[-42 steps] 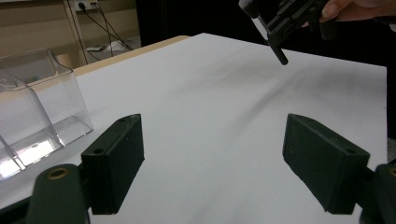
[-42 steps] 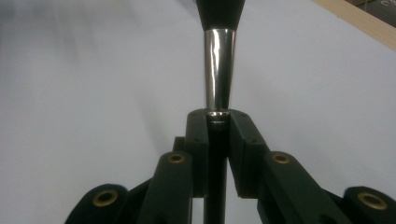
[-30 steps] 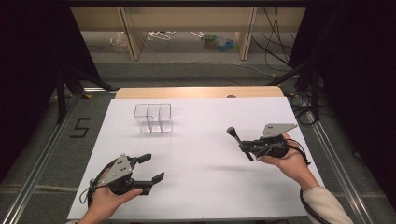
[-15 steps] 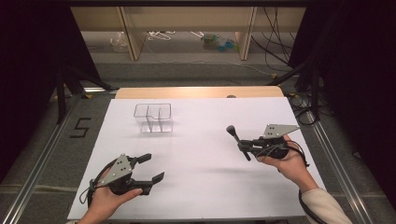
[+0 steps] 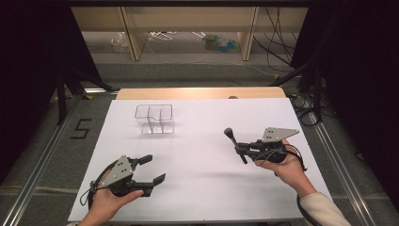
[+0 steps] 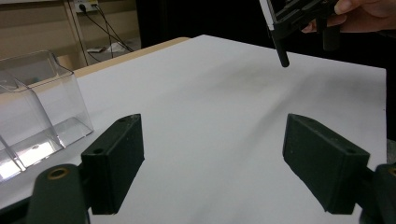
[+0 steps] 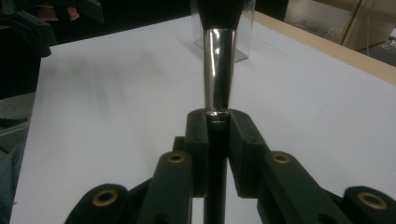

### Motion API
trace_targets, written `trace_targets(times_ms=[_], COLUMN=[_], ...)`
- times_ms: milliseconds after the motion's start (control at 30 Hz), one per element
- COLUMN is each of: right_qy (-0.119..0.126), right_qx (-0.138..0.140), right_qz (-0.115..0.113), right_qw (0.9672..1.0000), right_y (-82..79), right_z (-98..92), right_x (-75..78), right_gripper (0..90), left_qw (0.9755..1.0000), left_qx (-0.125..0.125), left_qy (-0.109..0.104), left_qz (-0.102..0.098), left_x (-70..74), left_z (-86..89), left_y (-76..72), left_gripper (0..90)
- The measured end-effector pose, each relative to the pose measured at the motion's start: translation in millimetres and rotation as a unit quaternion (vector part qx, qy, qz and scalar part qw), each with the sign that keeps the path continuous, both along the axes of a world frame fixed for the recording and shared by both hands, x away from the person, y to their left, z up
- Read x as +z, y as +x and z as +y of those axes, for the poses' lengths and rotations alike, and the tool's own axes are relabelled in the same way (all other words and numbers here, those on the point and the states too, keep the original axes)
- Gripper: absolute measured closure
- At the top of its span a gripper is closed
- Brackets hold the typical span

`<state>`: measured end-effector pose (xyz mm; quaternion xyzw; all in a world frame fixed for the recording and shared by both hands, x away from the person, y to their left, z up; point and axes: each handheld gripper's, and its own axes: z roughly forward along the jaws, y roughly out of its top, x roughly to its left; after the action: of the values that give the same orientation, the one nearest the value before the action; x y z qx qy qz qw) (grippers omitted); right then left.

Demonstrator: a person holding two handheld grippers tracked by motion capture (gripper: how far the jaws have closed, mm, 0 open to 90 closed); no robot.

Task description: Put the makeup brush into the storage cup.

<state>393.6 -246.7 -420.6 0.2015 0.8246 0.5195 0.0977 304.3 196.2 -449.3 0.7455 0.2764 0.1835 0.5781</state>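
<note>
My right gripper (image 5: 240, 149) hovers over the right side of the white table, shut on a black rod-shaped tool (image 5: 234, 142) with a round head that tilts up and to the left. In the right gripper view its jaws (image 7: 218, 122) clamp the tool's thin black shaft just below a chrome tapered neck (image 7: 218, 65). The left gripper (image 5: 154, 168) sits low at the front left, open with nothing between its pads (image 6: 114, 163). From the left gripper view, the tool's lower end (image 6: 281, 56) hangs from the other hand at the top right.
A clear plastic box with dividers (image 5: 154, 119) stands at the back left of the white sheet (image 5: 202, 188); it is also close at the left in the left gripper view as the clear box (image 6: 32, 112). A wooden strip (image 5: 197, 92) borders the far edge.
The right gripper with the tool has drifted slightly to the left. The left gripper has stayed where it was.
</note>
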Motion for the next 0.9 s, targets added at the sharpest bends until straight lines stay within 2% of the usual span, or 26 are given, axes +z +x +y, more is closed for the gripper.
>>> trace_targets(times_ms=[33,67,200,300,367,433,500,533,600,700,733,767,833,900], right_qy=[0.001,0.001,0.002,0.008,0.012,0.015,0.018,0.025,0.028,0.028,0.033,0.033,0.047,0.043], right_qx=[-0.004,-0.005,-0.005,-0.002,-0.003,0.0,-0.001,0.004,0.002,0.001,0.005,0.005,0.01,0.011], right_qz=[0.007,-0.001,0.0,0.01,0.002,0.012,0.012,0.004,0.01,0.006,0.017,0.017,0.005,0.01], right_qw=[1.0,1.0,1.0,0.9999,0.9999,0.9998,0.9998,0.9997,0.9995,0.9996,0.9993,0.9993,0.9988,0.9989], right_y=[-2.3,-2.0,-3.5,-5.1,-5.4,-7.0,-7.5,-7.1,-9.1,-9.9,-11.9,-11.9,-13.1,-14.7], right_z=[2.2,2.8,5.6,8.1,9.4,11.0,11.7,13.6,15.0,16.4,18.2,18.2,22.0,22.4], right_x=[-0.3,-0.9,-1.8,-2.6,-3.2,-3.2,-3.4,-4.1,-3.7,-3.3,-2.6,-2.6,-2.7,-1.6], right_gripper=[79.3,79.3,79.3,79.3,79.3,79.3,79.3,79.3,79.3,79.3,79.3,79.3,79.3,79.3], left_qw=[1.0,1.0,1.0,1.0,1.0,1.0,1.0,1.0,1.0,1.0,1.0,1.0,1.0,0.9999], left_qx=[0.0,0.0,0.0,0.0,0.0,0.001,0.0,0.001,0.001,0.002,0.003,0.003,0.004,0.005], left_qy=[0.0,0.0,0.0,-0.001,-0.001,-0.001,-0.001,-0.001,-0.001,-0.002,-0.001,0.0,-0.003,-0.011], left_qz=[0.0,0.0,0.0,0.0,0.0,0.0,0.0,0.0,0.0,-0.001,-0.001,-0.003,-0.003,0.003], left_x=[0.0,0.0,0.0,0.0,0.0,0.0,0.0,0.0,0.0,0.1,0.4,0.8,1.3,1.6], left_z=[0.0,0.0,0.0,-0.1,0.0,-0.1,0.0,0.0,0.0,0.0,0.0,0.0,-0.5,-1.8], left_y=[0.0,-0.1,0.0,0.0,0.0,0.1,0.1,0.0,0.1,0.2,0.1,0.0,-0.3,-0.6], left_gripper=[20.5,20.5,20.5,20.5,20.5,20.5,20.5,20.6,20.5,20.6,20.6,20.6,20.5,20.5])
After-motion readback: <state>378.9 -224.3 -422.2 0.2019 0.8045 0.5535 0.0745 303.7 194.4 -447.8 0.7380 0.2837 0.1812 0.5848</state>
